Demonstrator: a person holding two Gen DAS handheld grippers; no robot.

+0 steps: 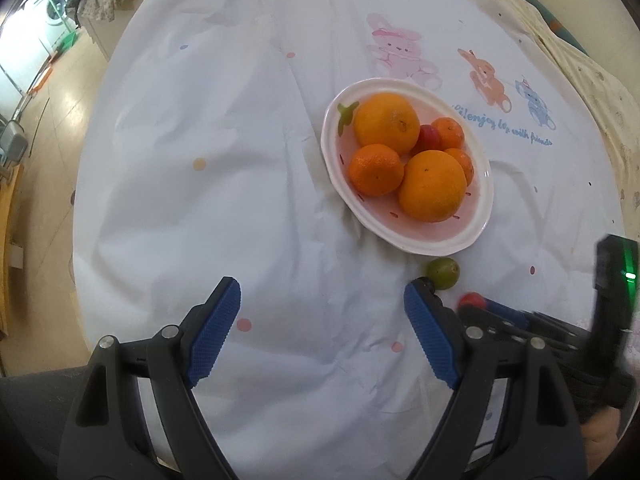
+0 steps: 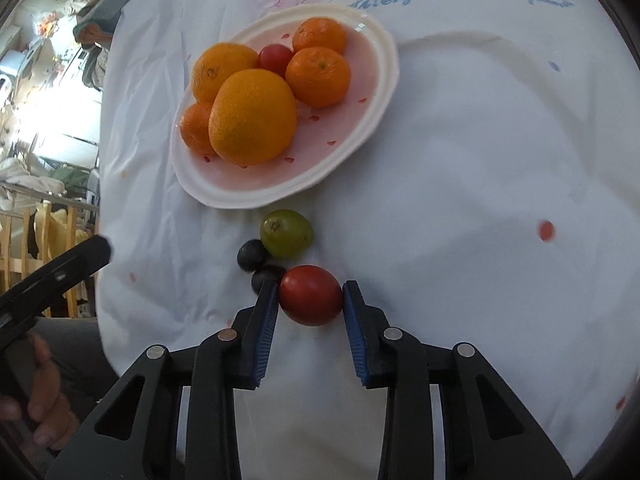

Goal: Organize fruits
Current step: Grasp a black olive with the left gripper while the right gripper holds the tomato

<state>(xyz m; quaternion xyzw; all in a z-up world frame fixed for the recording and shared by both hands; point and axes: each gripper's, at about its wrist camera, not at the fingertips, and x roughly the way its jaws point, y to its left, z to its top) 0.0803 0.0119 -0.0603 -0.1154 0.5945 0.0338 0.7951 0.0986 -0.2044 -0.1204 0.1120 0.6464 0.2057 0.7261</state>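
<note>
A white oval plate [image 2: 224, 196] holds two large oranges [image 2: 252, 116], several mandarins [image 2: 318, 76] and a small red fruit [image 2: 275, 59]. Just in front of it on the cloth lie a green fruit [image 2: 286, 233], two dark berries [image 2: 252, 254] and a red tomato [image 2: 311, 295]. My right gripper [image 2: 310, 286] is shut on the tomato, one blue pad on each side. The left wrist view shows the plate [image 1: 404, 82], the green fruit [image 1: 443, 273] and the tomato [image 1: 472, 301]. My left gripper [image 1: 323, 286] stands open over bare cloth, left of these fruits.
A white tablecloth [image 1: 224, 152] printed with cartoon animals [image 1: 400, 48] and blue lettering covers the round table. Its left edge drops to a tiled floor [image 1: 52, 120], with a washing machine [image 1: 52, 0] beyond. A hand [image 2: 44, 400] shows at lower left in the right wrist view.
</note>
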